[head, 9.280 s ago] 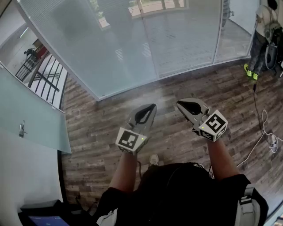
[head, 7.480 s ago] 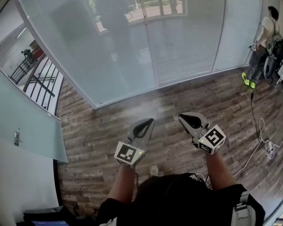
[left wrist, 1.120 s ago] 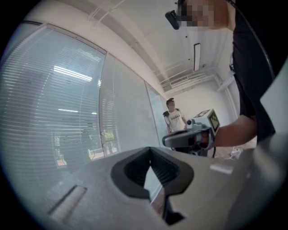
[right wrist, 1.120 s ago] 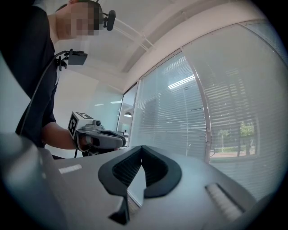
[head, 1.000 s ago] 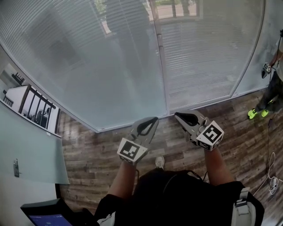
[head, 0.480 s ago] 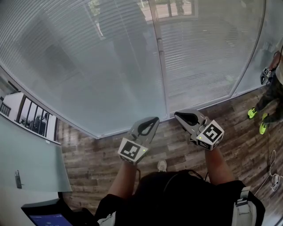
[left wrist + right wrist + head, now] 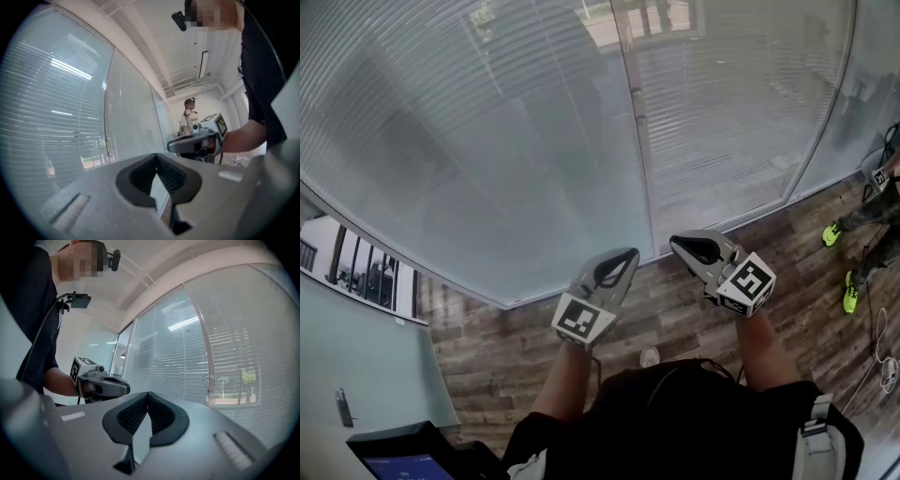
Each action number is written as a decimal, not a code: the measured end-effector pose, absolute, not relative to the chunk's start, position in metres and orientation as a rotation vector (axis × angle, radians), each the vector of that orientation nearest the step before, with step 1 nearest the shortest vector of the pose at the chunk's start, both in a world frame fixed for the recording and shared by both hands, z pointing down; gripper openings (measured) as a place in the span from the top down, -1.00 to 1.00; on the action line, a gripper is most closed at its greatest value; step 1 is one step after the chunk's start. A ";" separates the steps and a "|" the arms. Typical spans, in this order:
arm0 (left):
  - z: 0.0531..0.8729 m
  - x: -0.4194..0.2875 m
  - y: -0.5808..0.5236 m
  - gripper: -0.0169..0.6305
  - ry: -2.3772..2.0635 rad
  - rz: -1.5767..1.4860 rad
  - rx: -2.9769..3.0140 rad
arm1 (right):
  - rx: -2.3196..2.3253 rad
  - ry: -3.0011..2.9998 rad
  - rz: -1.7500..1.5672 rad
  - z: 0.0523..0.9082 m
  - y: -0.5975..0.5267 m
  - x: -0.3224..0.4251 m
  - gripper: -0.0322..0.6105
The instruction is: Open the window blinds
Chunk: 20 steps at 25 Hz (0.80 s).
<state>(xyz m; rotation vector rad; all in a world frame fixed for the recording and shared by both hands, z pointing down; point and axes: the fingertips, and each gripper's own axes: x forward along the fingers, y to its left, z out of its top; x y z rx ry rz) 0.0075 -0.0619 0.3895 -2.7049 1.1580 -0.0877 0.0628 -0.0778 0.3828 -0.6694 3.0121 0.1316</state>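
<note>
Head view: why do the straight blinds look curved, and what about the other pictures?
Head view: the wide lens bows the white slatted window blinds; hazy reflections lie over them. Left gripper view: dark round rim, bright glare streaks. Right gripper view: same rim, grey foreground blurred.

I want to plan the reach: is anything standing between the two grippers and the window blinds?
Nothing visible does. Only bare wooden floor lies between the left gripper, the right gripper and the blinds. Whether glass covers the slats I cannot tell.

White slatted blinds (image 7: 516, 141), brown-plank floor (image 7: 516, 323)
</note>
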 end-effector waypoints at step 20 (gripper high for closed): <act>0.388 -0.048 -0.109 0.93 1.076 -0.054 -2.729 | -0.767 2.991 0.207 0.374 -0.124 0.008 0.88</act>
